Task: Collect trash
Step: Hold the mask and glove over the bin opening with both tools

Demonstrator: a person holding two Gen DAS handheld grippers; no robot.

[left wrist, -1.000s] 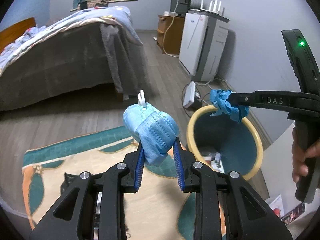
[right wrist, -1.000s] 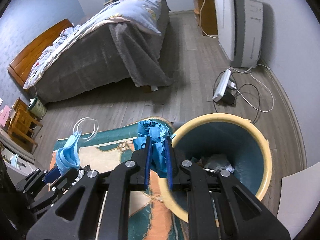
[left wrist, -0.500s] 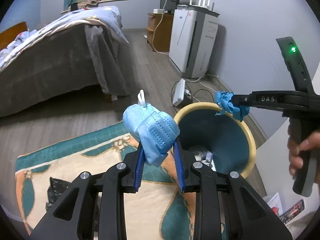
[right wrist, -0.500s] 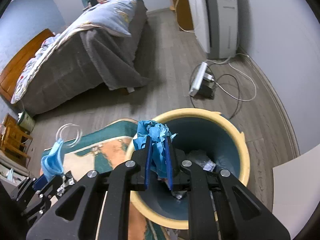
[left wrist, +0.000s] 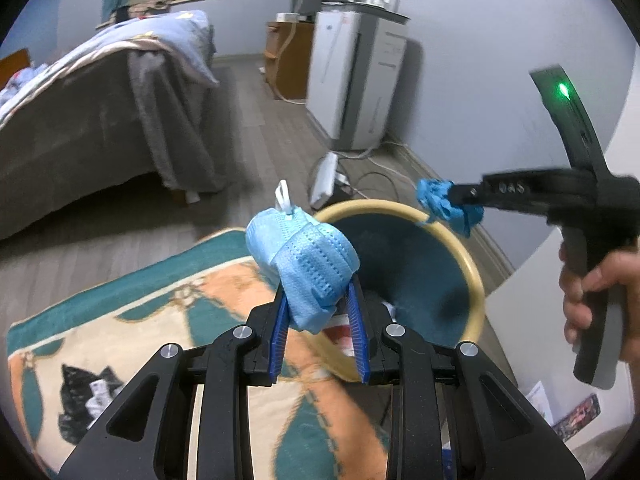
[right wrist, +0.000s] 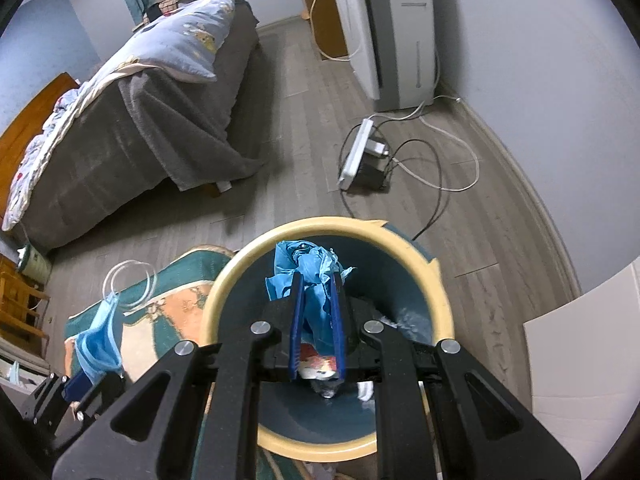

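Left gripper [left wrist: 318,320] has its jaws clamped on a wadded light-blue face mask [left wrist: 304,264], most of it bulging up above the blue pads, with a white ear loop sticking out the top. Right gripper [right wrist: 316,328] has its jaws pinched nearly together on a crumpled darker blue glove [right wrist: 308,276], hanging right over the mouth of the trash bin [right wrist: 442,300].

The bin is teal inside with a yellowish rim, sitting on the edge of a teal and orange rug [left wrist: 132,312]. Down at the bottom there's already some stuff: a red-and-white wrapper [right wrist: 318,364] and some whitish crumpled bits, too blurry to name.

From the left wrist camera the mask sits just at the near-left side of the bin's rim, not clearly over the opening. That view also shows the right gripper from the side with a hand [left wrist: 596,300] on its handle, plus a black plastic scrap [left wrist: 84,396] lying on the rug. The right wrist camera gives the straight-down look into the bin, and catches the mask's loops dangling at the far left. Both show the bed [right wrist: 132,128], a white appliance [right wrist: 392,28] and a power strip [right wrist: 356,156] on the floor.
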